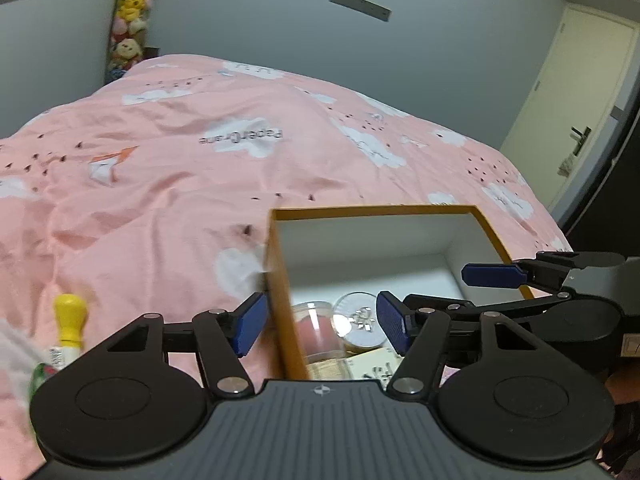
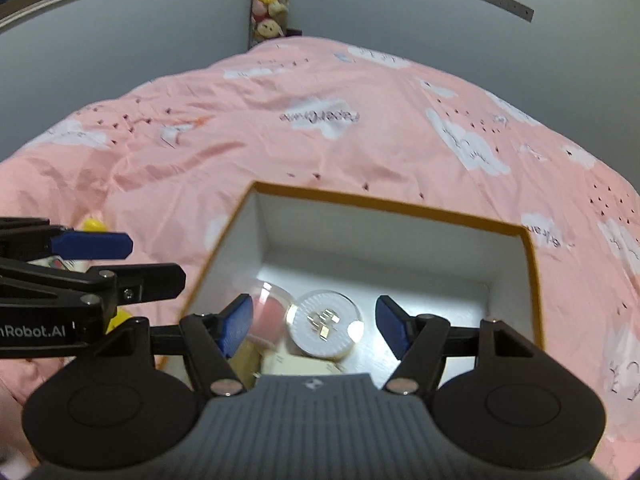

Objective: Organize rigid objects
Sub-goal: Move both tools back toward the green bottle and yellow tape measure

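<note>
An open box (image 1: pixel 280 280) with orange rim and white inside lies on the pink bed; it also shows in the right wrist view (image 2: pixel 532 264). Inside are a clear jar with a pink sponge (image 1: pixel 316 332), a round clear-lidded case (image 1: pixel 360 322) and a beige box (image 1: pixel 372 368). The round case (image 2: pixel 324 328) and the jar (image 2: pixel 268 312) also show in the right wrist view. My left gripper (image 1: pixel 322 326) is open and straddles the box's left wall. My right gripper (image 2: pixel 314 330) is open above the box, over the round case. A yellow-capped bottle (image 1: pixel 70 322) lies left of the box.
A pink quilt with white clouds (image 1: pixel 240 140) covers the bed. Plush toys (image 1: pixel 130 12) hang in the far corner. A cream door (image 1: pixel 568 120) stands at the right. The right gripper's fingers (image 1: pixel 492 274) reach in beside the box's right wall.
</note>
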`<state>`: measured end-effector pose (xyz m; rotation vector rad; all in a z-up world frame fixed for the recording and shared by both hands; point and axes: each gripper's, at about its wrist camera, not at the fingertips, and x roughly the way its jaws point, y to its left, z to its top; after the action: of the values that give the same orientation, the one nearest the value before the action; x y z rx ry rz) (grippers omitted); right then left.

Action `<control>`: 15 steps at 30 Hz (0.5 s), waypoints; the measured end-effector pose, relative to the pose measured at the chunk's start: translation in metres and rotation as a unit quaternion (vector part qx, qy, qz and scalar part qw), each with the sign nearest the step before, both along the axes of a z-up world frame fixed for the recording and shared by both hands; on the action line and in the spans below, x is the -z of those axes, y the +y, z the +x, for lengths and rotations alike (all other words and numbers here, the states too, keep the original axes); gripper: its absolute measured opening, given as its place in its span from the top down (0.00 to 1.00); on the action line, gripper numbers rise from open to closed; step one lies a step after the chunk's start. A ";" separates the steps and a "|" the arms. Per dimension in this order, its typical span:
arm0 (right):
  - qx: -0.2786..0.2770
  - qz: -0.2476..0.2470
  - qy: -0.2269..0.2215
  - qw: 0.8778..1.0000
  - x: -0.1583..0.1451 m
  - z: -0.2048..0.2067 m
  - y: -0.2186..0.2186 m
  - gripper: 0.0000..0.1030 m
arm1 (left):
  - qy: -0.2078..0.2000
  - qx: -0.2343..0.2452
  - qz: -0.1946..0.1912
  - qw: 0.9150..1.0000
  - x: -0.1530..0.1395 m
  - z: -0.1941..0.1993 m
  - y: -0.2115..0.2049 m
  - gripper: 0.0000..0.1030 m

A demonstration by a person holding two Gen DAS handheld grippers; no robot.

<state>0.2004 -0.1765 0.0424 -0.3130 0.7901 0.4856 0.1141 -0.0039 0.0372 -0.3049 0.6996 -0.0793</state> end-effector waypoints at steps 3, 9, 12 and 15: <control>-0.009 0.016 -0.006 1.000 0.001 -0.004 0.015 0.35 | -0.001 -0.013 0.001 1.000 0.000 -0.007 0.015 0.31; -0.036 0.030 -0.015 0.999 0.010 -0.011 0.053 0.27 | 0.003 -0.061 -0.028 0.998 0.007 -0.029 0.048 0.31; -0.065 0.016 -0.034 0.997 0.016 -0.020 0.076 0.27 | 0.012 -0.090 -0.014 0.996 0.012 -0.036 0.063 0.31; -0.089 0.011 -0.048 0.995 0.026 -0.025 0.094 0.27 | 0.028 -0.110 -0.022 0.993 0.018 -0.042 0.079 0.31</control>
<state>0.1751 -0.0825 0.0163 -0.3847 0.6664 0.6415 0.0721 0.0747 0.0189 -0.4263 0.7174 0.1234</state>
